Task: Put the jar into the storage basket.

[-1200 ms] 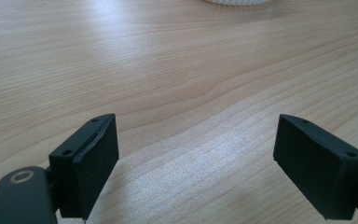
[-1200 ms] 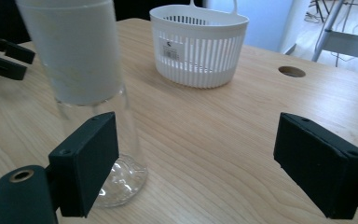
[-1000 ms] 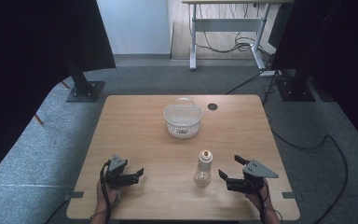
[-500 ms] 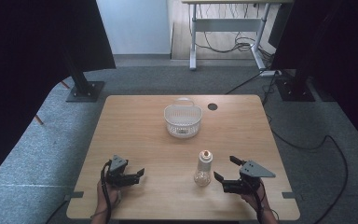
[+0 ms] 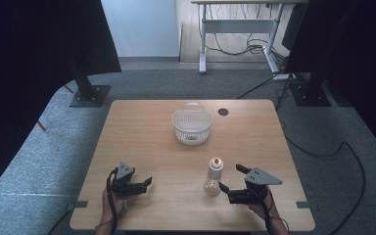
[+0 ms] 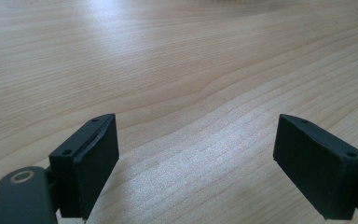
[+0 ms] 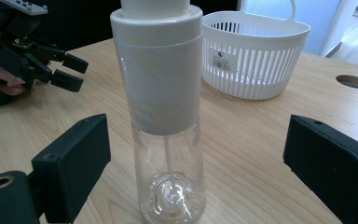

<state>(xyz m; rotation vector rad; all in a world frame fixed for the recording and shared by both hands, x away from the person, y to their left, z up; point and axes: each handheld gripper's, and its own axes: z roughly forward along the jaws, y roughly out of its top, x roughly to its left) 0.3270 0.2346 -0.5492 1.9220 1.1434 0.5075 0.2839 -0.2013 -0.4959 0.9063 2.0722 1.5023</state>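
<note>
We worked at a light rectangular wooden table [image 5: 142, 132] on grey carpet [image 5: 39, 161], black curtains [image 5: 24, 58] flanking; behind stood what seemed a white-legged desk [image 5: 235, 34].

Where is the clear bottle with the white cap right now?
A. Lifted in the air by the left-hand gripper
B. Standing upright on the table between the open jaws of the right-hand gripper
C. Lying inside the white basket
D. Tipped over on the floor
B: the bottle stands upright on the table, and the right gripper has a jaw on either side of it, neither pad touching, with the basket farther back.
</note>
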